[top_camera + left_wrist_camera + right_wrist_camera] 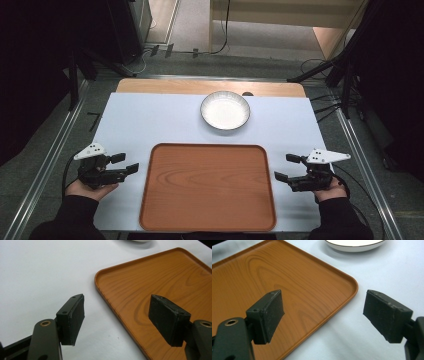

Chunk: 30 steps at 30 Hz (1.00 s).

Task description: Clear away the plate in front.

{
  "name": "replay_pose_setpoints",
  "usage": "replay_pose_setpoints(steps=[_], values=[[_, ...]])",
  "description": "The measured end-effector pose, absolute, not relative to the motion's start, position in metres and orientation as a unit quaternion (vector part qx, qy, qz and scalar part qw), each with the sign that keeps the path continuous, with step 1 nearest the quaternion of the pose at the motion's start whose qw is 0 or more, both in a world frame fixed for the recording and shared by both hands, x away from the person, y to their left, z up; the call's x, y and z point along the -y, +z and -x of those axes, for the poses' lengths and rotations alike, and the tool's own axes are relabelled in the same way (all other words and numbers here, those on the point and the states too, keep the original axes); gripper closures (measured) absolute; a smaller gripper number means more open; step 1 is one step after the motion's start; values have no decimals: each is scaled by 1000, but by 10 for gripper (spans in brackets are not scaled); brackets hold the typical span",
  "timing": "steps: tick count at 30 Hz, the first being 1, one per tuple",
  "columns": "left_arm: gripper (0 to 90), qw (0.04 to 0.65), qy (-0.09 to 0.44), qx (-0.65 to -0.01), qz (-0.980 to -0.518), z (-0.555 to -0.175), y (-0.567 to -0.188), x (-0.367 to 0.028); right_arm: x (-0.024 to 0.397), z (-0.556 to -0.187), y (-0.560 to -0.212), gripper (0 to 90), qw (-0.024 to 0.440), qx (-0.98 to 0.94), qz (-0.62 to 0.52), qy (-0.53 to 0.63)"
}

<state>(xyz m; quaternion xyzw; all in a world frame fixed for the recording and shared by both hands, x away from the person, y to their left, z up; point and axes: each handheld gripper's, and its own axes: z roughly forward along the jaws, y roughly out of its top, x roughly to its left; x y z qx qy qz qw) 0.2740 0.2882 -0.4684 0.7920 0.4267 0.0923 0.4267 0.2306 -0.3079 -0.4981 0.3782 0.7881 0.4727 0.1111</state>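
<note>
While the high view looks down on a table covered by a pale blue-white sheet [150, 120], a brown wooden tray [207, 186] lies in the lower centre of the frame with nothing on it, and a white bowl [225, 110] with a thin dark rim stands just above the tray's far edge, apart from it. The left gripper [125, 163] sits at the lower left of the frame, held in the person's left hand [90, 189], its jaws spread and pointing toward the tray's left edge without touching it; the right gripper [285, 166] sits at the lower right in the right hand [331, 192], its jaws likewise apart and aimed at the tray's right edge, close beside it. In the left gripper view, the two black jaws rise from the bottom corners with a wide gap and nothing between them; the tray's rounded near corner fills the right half, and one pad overlaps the tray in the frame while the other is over the bare sheet. In the right gripper view, the jaws stand wide and empty too, the tray fills the left half, its corner lies between the pads, and the bowl's rim shows at the top centre.
</note>
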Motion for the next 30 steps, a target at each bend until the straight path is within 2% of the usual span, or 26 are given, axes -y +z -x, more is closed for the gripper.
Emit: replay_pose_setpoints(steps=[13, 30], values=[[298, 423, 80, -448, -783, -279, -469, -286, 303, -227, -498, 176, 102, -796, -376, 464], [302, 409, 59, -467, -781, -297, -467, -263, 302, -222, -497, 177, 99, -794, -376, 467]])
